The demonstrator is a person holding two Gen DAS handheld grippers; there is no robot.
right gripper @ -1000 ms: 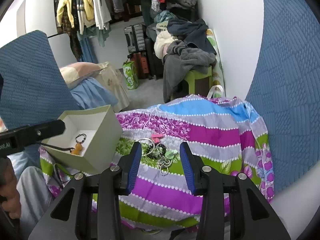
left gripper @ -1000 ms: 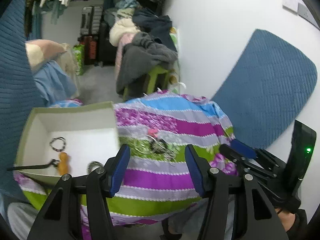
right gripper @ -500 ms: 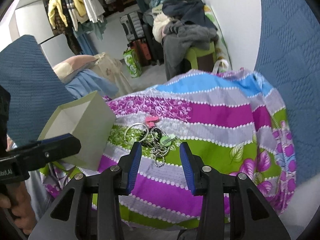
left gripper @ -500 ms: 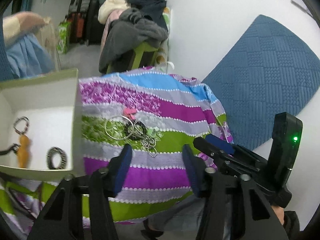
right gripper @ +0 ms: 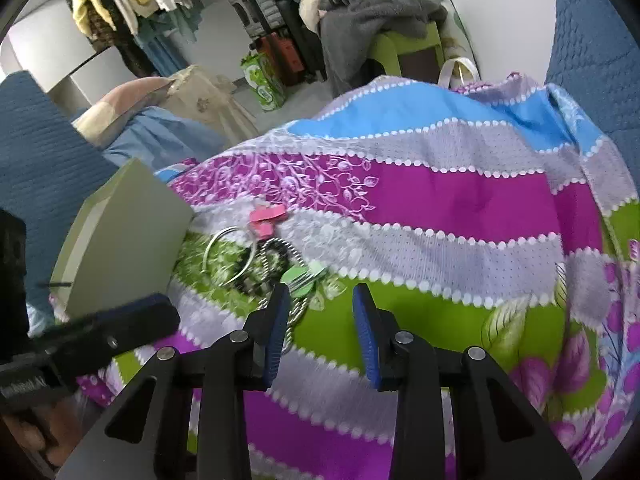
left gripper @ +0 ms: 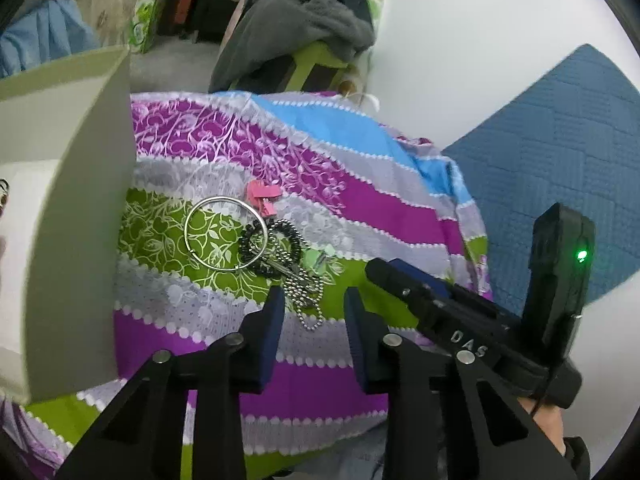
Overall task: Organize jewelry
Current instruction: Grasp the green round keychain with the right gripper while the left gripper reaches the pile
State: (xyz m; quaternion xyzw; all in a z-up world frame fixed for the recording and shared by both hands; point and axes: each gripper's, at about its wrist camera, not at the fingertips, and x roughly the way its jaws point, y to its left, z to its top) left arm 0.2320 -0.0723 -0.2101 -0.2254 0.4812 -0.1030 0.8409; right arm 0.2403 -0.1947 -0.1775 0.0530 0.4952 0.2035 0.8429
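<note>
Both grippers are coming down on the jewelry pile: the left gripper [left gripper: 314, 298] has just been closing its jaws, which are standing apart and gripping nothing, with the bead chain [left gripper: 310, 300] lying on the cloth [left gripper: 360, 204] right beneath its tips, while the right gripper [right gripper: 320, 294] is also narrowing, empty, beside the same chain. Just beyond, the silver hoop [left gripper: 226, 234], dark bracelet [left gripper: 280, 240] and pink clip [left gripper: 262, 196] are lying tangled, with the open box [left gripper: 86, 216] waiting at the left. I'd say the pickup is starting; next, one strand needs pinching and lifting free without dragging the rest.
</note>
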